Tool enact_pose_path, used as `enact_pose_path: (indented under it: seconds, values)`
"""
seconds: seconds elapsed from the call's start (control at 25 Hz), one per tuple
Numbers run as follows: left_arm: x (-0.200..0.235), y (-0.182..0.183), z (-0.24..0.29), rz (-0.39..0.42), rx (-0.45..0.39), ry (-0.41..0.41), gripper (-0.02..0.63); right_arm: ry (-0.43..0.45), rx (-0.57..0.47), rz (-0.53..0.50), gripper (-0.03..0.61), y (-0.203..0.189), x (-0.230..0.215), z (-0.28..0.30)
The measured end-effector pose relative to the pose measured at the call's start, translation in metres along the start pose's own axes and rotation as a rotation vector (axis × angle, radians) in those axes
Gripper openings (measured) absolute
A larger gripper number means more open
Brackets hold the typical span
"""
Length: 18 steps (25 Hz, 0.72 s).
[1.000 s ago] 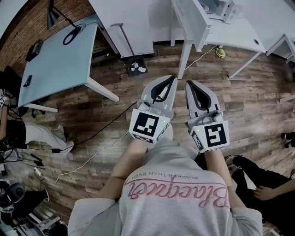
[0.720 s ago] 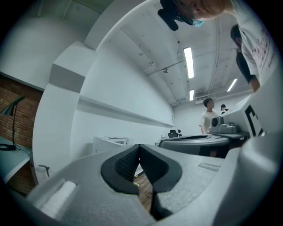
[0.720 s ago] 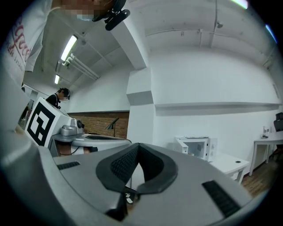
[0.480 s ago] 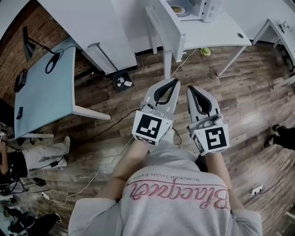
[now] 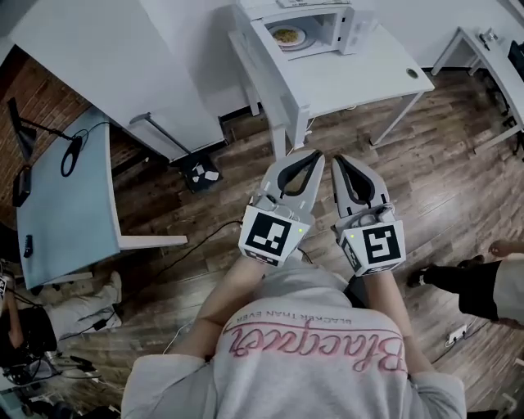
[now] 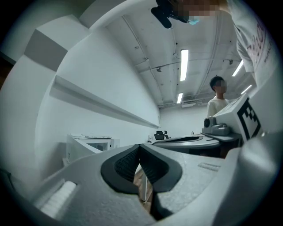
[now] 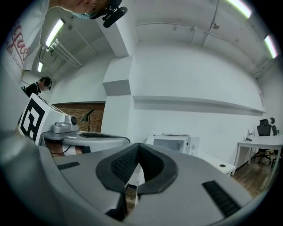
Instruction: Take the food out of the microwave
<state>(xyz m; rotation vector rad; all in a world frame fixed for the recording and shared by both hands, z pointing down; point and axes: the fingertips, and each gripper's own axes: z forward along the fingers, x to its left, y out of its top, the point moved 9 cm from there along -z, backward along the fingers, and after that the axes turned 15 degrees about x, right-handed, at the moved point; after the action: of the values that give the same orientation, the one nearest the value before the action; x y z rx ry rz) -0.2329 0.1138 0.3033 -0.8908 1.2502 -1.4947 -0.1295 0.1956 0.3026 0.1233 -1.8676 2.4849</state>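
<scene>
Nearest: both grippers are being held out level ahead of the chest, side by side and just apart, over the wooden floor. The left gripper is being held clenched, jaws together, nothing between them. The right gripper is likewise clenched and empty.

Further out: a white bench is being faced, well apart from both grippers.

Farthest: the microwave is being carried on the bench's far end. Its front looks open. The plate of food is being shown inside the cavity, untouched.

Judgement: the approach step is being worked and no grasp is being attempted yet. Next move, as read from here: the gap to the bench is to be closed and one gripper released wide. That gripper is then to be lined up on the plate's near rim. The plate will likely need to be kept level while being drawn out.
</scene>
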Motion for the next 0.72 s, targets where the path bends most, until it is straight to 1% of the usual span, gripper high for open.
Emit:
enact_pose_path:
  seconds: [0.2,0.48,0.6,0.72]
  values:
    - [0.023,0.002,0.03,-0.01,0.0,-0.011,0.006,-0.01,0.009,0.0,0.01,0.005,-0.017,0.031]
    - [0.036,0.0,0.049,-0.019,-0.004,-0.011,0.006,-0.026,0.028,0.019,0.009,0.003,-0.036,0.05]
    - [0.042,-0.002,0.054,-0.042,-0.009,0.008,0.006,-0.014,0.031,0.011,0.01,0.003,-0.042,0.058]
    - [0.041,0.002,0.063,-0.047,-0.017,0.013,0.006,0.007,0.018,0.014,0.01,0.001,-0.052,0.067]
